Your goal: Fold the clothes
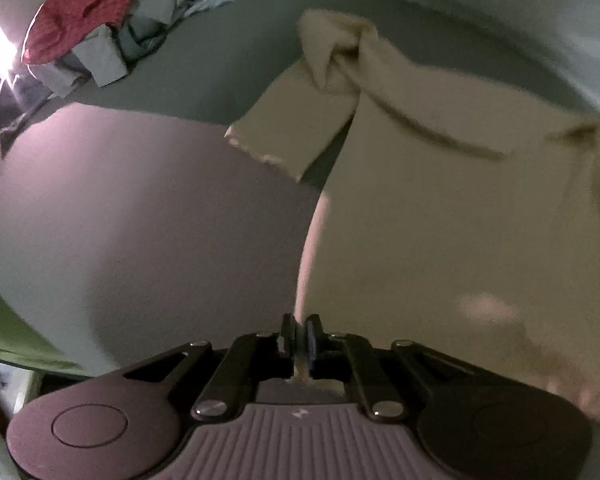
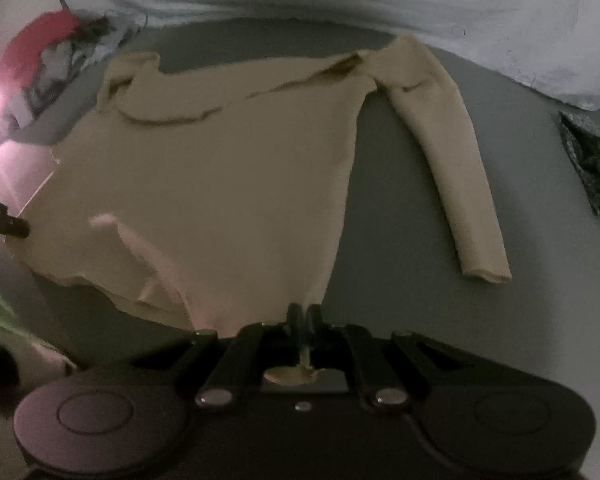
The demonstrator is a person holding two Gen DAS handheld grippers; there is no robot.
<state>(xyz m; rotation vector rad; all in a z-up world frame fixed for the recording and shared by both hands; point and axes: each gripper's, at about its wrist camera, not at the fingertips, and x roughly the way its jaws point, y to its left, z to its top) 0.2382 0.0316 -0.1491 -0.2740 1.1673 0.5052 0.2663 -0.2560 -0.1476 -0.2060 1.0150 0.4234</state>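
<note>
Both grippers are clamped on the hem of one beige long-sleeved top [image 2: 220, 184]: the left gripper [image 1: 299, 330] pinches its corner, the right gripper [image 2: 304, 316] the opposite corner. Each points level across the grey surface [image 2: 400, 240]. Toward 12 o'clock the top spreads flat, one sleeve [image 2: 452, 160] at 1 o'clock, a clothes pile [image 1: 100, 28] at 10 o'clock.

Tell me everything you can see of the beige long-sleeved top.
The beige top is a soft, knit-looking long-sleeved garment lying front-up on the grey surface. One sleeve lies straight and flat; the other is bent over with a twist near the shoulder. The neckline gapes open. Its bottom hem is wavy and lifted, pinched by the left gripper and right gripper at opposite corners.
</note>
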